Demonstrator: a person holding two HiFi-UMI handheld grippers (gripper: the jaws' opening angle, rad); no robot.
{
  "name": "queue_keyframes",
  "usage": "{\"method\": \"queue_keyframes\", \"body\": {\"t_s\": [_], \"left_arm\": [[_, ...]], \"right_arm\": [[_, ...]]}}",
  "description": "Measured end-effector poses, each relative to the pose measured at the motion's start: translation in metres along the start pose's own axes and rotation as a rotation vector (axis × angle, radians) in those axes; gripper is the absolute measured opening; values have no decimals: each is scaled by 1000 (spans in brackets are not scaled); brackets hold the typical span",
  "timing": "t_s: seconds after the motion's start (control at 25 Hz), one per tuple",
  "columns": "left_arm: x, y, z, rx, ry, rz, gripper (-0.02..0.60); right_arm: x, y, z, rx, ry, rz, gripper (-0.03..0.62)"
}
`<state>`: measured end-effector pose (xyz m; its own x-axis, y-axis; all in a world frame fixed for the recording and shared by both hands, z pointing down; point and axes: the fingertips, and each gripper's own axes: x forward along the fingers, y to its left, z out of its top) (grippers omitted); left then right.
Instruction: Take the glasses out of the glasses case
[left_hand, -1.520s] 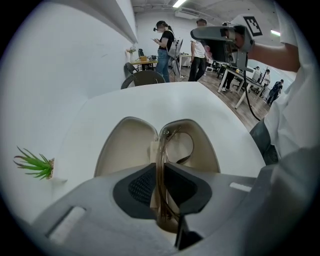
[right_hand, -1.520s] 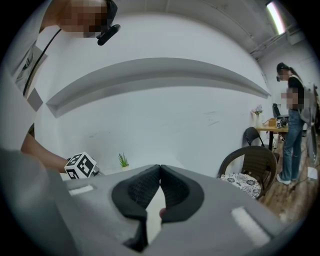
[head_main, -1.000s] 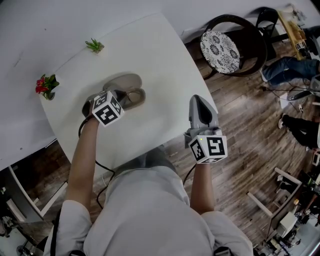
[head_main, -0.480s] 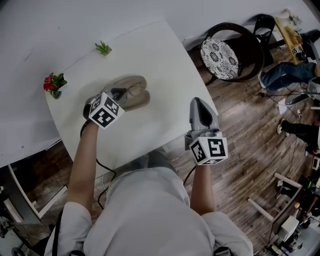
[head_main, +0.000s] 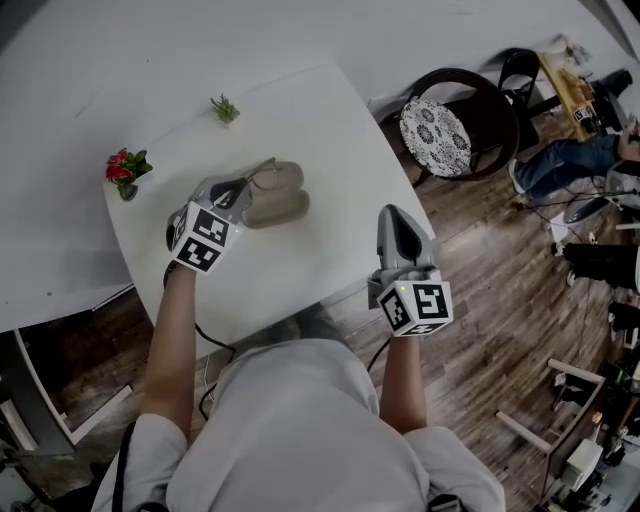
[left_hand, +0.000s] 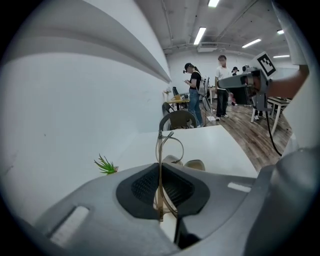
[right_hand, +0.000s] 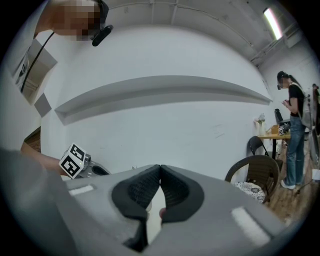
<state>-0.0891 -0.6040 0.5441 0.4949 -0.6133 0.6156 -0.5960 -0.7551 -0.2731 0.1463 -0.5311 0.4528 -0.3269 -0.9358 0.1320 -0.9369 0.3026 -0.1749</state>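
Glasses (left_hand: 159, 150): 1 pair, thin wire frame. Location: pinched between the jaws of your left gripper (left_hand: 161, 170), with 1 loop of the frame standing past the jaw tips. Glasses case (head_main: 278, 195): beige, on the tabletop (head_main: 310, 120) just beyond those jaws; you cannot tell whether the frame is fully clear of it. Handling, as judged: light, springy, easily bent, lenses prone to scratching; grip the frame wire gently, never the lenses. Right gripper (head_main: 392, 214): jaws pressed together, nothing between them, well apart from the left jaws.
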Motion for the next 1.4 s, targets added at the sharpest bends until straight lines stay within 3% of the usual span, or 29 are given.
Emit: {"method": "queue_keyframes", "body": {"t_s": [0.36, 0.76, 1.08, 1.4], "left_arm": [[-66, 22, 18, -79, -162, 149, 23], [-156, 31, 42, -115, -324, 298, 23], [-215, 30, 43, -133, -401, 408, 23], [-257, 26, 33, -223, -490, 495, 23]], "right_arm": [[-16, 28, 13, -11, -31, 7, 3], [-35, 56, 29, -10, -71, 33, 3], [-44, 73, 38, -26, -78, 62, 3], [-53, 78, 42, -46, -73, 74, 3]]}}
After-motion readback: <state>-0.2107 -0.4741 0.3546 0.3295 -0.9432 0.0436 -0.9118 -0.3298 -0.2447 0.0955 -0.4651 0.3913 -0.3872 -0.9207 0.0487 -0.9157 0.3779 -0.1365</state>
